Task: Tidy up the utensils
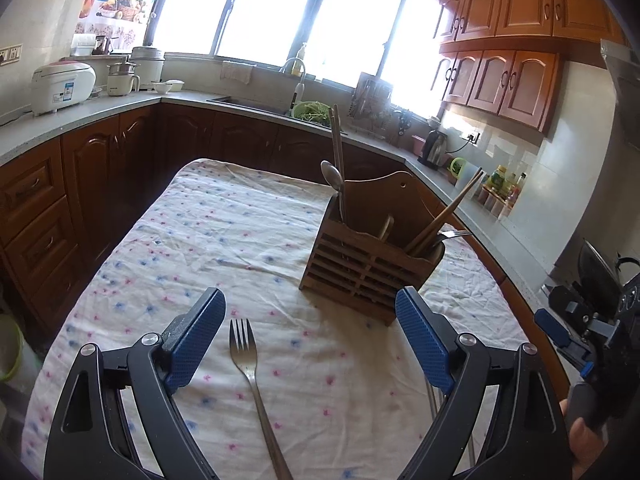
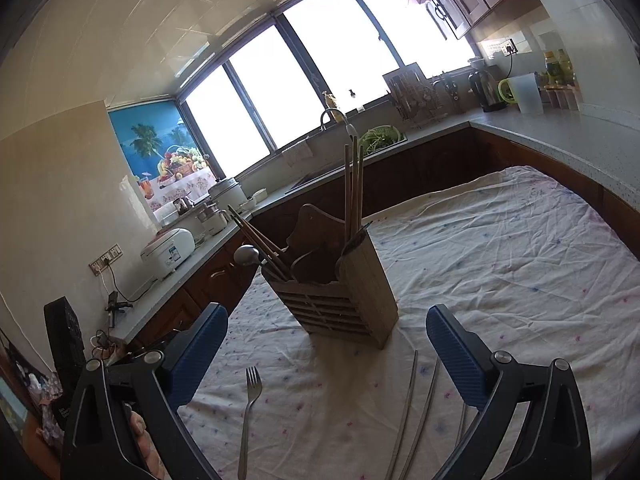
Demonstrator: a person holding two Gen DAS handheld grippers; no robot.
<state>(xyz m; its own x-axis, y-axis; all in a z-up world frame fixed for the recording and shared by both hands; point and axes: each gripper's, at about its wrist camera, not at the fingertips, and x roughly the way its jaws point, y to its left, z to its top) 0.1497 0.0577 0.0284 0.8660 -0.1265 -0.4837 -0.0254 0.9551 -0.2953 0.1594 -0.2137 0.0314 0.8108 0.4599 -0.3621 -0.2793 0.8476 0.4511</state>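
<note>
Floral tablecloth point(image 1: 208, 232) — fork point(image 1: 244, 350) handle cut off below.

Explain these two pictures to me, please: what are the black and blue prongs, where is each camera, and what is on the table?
Each picture comes from a camera on a hand-held gripper, looking along its two blue-padded fingers. The left gripper and the right gripper both stand open and hold nothing. On the flowered tablecloth stands a wooden utensil holder, already holding chopsticks, a spoon and a fork. Still loose on the cloth are one fork and thin metal chopsticks, best seen in the right picture.
</note>
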